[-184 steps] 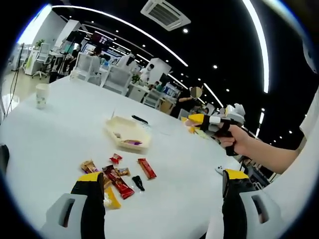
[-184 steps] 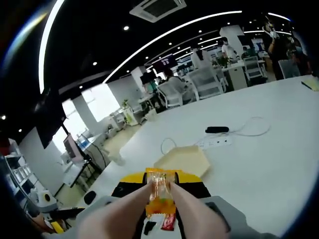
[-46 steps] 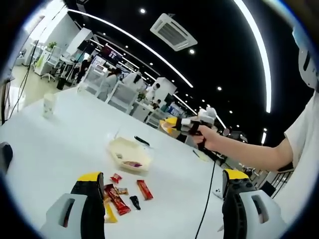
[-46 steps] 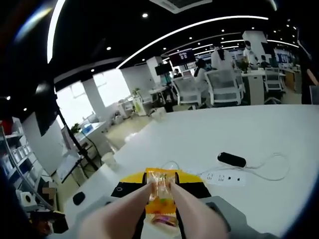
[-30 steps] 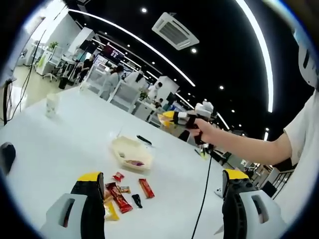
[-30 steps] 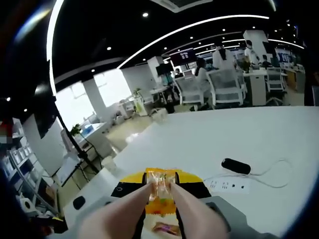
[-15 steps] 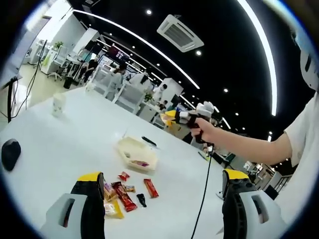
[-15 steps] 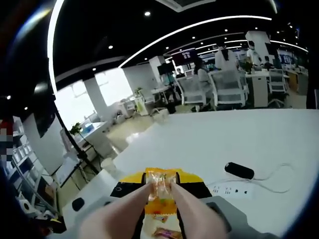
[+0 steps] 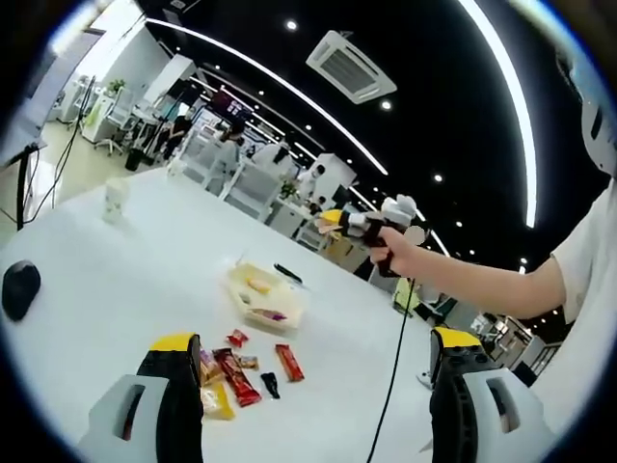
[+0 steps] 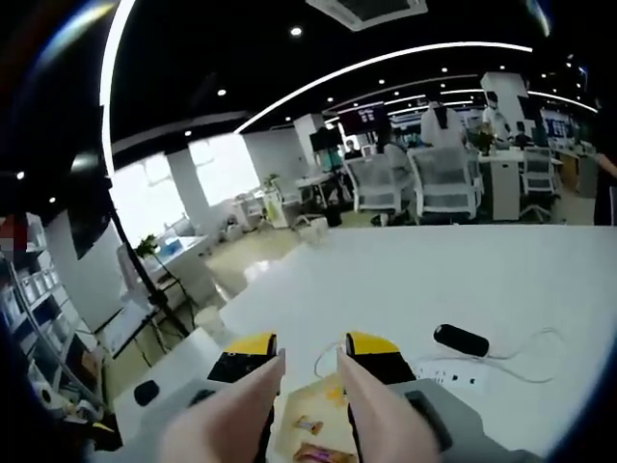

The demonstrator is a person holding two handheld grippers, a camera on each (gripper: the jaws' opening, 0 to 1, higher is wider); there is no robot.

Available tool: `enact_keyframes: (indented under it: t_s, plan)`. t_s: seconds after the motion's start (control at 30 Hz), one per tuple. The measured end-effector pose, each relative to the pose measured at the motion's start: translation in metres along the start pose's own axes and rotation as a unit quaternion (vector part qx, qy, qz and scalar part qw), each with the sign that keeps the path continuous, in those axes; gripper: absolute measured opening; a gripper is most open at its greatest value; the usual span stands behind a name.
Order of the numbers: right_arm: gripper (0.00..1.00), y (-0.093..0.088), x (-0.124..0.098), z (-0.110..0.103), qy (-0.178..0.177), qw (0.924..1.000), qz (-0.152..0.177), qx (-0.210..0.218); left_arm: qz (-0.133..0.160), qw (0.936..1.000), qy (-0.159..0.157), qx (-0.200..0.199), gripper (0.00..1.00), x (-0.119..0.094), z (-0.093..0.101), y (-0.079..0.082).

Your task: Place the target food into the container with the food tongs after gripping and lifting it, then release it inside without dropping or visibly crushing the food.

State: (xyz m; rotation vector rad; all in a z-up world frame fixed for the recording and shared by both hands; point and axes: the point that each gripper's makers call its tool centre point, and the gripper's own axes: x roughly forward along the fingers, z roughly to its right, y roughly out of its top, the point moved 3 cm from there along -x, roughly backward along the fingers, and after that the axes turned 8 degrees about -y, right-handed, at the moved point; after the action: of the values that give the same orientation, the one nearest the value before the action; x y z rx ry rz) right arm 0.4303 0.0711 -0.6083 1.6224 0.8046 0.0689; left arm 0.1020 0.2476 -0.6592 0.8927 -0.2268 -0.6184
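Item: yellow-wrapped snack [image 9: 257,285], the target food. It is seen lying inside the pale shallow container [image 9: 267,296] on the white worktop [image 9: 96,280], beside a second wrapped piece with a pink tint. In the right gripper view the snack [image 10: 335,393] appears between the tool's jaws but is not held by them.

Right tool [image 10: 310,359]: jaws stand apart, nothing clamped; the tongs-like prongs fitted to it run up to the yellow tips. It is poised above the container [image 10: 313,405]. In the left gripper view the same tool [image 9: 333,223] is held aloft in a hand [image 9: 392,253], above and beyond the container.

Left tool [image 9: 313,362]: jaws stand wide apart and empty, held back from the work.

Remaining stock: loose wrapped snacks [image 9: 236,371] are scattered on the worktop just short of the container.

Also noted: paper cup [image 9: 114,201], dark mouse-like object [image 9: 19,287], power strip [image 10: 463,367] with cable.

Handling note: release is judged complete. The right tool is best drawn straight up with jaws kept apart, so that the wrapper is not snagged and the light container is not nudged.
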Motion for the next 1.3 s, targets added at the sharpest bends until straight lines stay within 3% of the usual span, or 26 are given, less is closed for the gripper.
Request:
enact_keyframes:
  t_s: [0.47, 0.6, 0.83, 0.9, 1.07, 1.2, 1.3]
  plan:
    - [0.28, -0.006, -0.026, 0.010, -0.027, 0.9996, 0.007, 0.001, 0.007, 0.9999, -0.014, 0.005, 0.99, 0.010, 0.001, 0.000]
    - [0.28, -0.002, -0.043, -0.005, -0.032, 0.9991, 0.017, -0.019, -0.004, 0.9997, -0.024, 0.009, 0.99, 0.018, 0.001, 0.000]
    - [0.28, 0.002, -0.052, -0.005, -0.035, 0.9989, 0.030, -0.007, -0.004, 0.9988, -0.045, 0.016, 0.99, 0.038, 0.003, 0.009]
    - [0.28, 0.003, -0.057, -0.008, -0.035, 0.9983, 0.036, -0.029, -0.010, 0.9982, -0.057, 0.016, 0.99, 0.047, 0.004, 0.010]
    - [0.28, 0.005, -0.058, -0.006, -0.038, 0.9983, 0.038, -0.024, -0.014, 0.9970, -0.074, 0.018, 0.99, 0.053, 0.008, 0.012]
    - [0.28, 0.007, -0.065, -0.002, -0.052, 0.9976, 0.044, -0.010, -0.062, 0.9934, -0.097, 0.001, 0.99, 0.063, 0.005, 0.012]
    - [0.29, 0.006, -0.071, -0.003, -0.055, 0.9973, 0.048, -0.013, -0.060, 0.9924, -0.106, 0.017, 0.99, 0.064, 0.009, 0.019]
